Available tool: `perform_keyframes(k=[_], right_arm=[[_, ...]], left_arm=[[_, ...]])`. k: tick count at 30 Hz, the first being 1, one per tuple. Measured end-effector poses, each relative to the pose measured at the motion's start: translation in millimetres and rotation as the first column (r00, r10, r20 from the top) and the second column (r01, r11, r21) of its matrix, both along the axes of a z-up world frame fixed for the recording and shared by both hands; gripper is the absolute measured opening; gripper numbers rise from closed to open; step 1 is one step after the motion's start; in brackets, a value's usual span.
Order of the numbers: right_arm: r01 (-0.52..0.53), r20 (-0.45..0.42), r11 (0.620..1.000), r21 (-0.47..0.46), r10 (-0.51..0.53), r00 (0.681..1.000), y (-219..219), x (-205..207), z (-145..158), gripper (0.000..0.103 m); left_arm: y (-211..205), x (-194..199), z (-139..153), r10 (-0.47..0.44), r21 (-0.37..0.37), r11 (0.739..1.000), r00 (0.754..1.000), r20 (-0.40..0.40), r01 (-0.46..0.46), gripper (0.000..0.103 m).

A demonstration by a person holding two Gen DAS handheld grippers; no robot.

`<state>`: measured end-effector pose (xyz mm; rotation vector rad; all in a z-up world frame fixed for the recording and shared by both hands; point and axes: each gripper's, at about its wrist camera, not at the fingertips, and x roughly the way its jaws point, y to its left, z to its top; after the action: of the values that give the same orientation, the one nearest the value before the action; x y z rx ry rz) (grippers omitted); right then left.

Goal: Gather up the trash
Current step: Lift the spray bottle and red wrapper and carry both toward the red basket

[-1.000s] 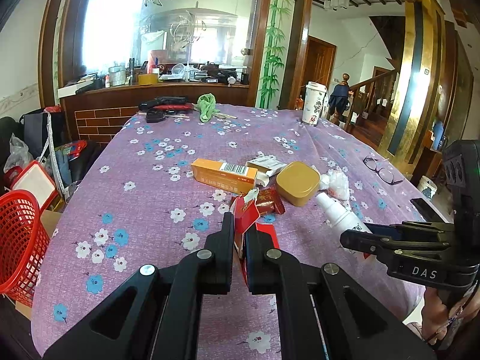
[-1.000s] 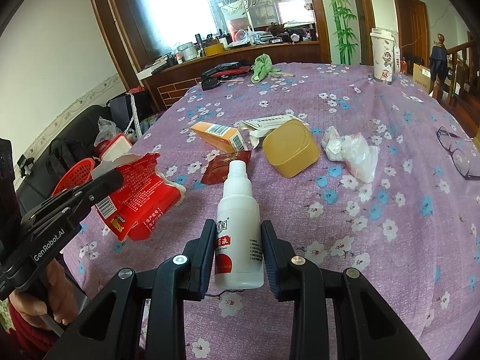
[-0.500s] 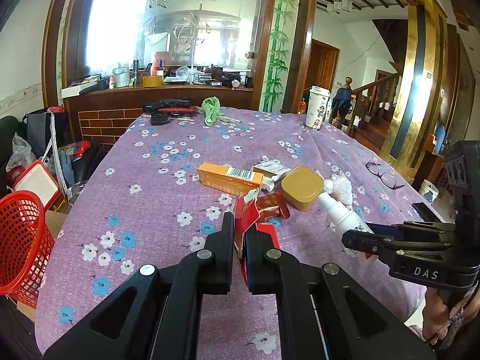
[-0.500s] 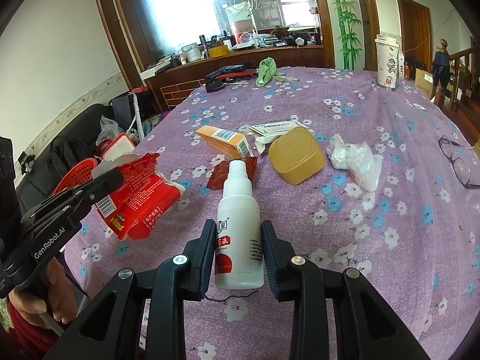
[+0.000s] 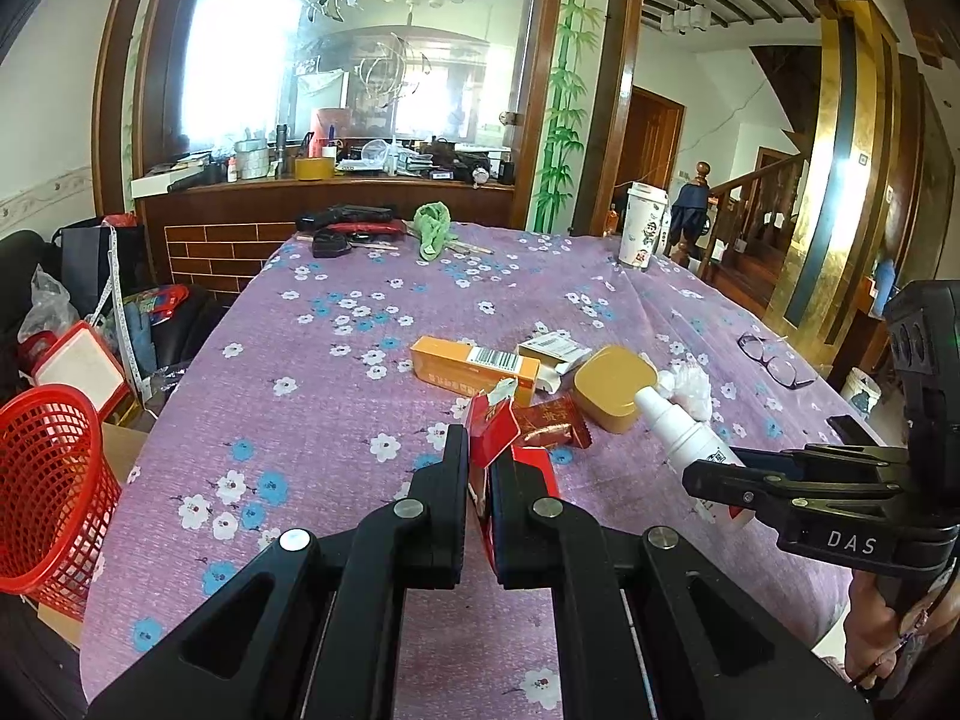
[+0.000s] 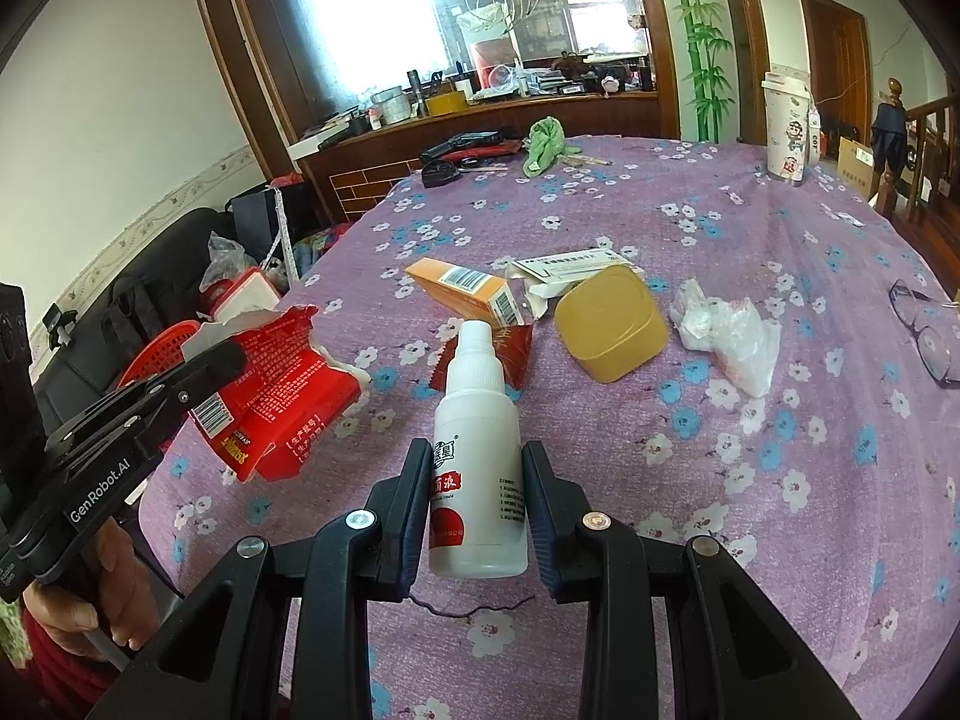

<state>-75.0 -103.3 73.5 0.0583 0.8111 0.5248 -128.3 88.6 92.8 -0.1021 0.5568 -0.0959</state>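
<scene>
Trash sits in both grippers and on the worktop [image 5: 288, 372] under its purple flowered cloth. Far left of the left gripper [image 5: 478, 468], off the worktop's edge, stands a red mesh basket [image 5: 48, 480]. The left gripper's jaws are nearly closed, pinching a torn red packet [image 6: 276, 396] that sticks up between them, clear of the cloth. Just ahead of these jaws lies a small dark-red wrapper [image 5: 552, 423], and beyond it an orange carton [image 5: 474, 369] with a barcode, lying flat. Right of the carton come a white opened box [image 5: 552, 354] and a tan rounded lid [image 5: 612, 387], the lid touching the box. The right gripper [image 6: 477, 480] has its jaws narrowed on a white bottle [image 6: 477, 468] with a red label, cap pointing forward towards the wrapper. Right of the lid, ahead and to the right of these jaws, lies crumpled clear plastic [image 6: 726, 333]. Farther right, near the worktop's edge, rest dark-framed glasses [image 6: 927, 333].
</scene>
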Motion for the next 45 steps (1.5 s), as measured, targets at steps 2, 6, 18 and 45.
perform_keyframes(k=[2, 6, 18, 45], right_arm=[[-0.006, 0.001, 1.0, -0.002, 0.006, 1.0, 3, 1, 1, 0.032], [-0.016, 0.001, 1.0, -0.007, 0.016, 1.0, 9, 4, 3, 0.032], [-0.055, -0.008, 0.998, -0.002, 0.055, 0.998, 27, 15, 9, 0.032], [-0.385, -0.092, 0.921, 0.049, 0.388, 0.917, 194, 17, 28, 0.033]], left_arm=[[1, 0, 0, 0.003, 0.0, 1.0, 1.0, 0.002, -0.003, 0.006], [4, -1, 2, 0.01, -0.001, 1.0, 1.0, 0.008, -0.01, 0.006], [22, 3, 5, 0.046, -0.014, 0.999, 0.999, 0.015, -0.046, 0.006], [185, -47, 34, 0.359, -0.051, 0.933, 0.932, 0.059, -0.356, 0.006]])
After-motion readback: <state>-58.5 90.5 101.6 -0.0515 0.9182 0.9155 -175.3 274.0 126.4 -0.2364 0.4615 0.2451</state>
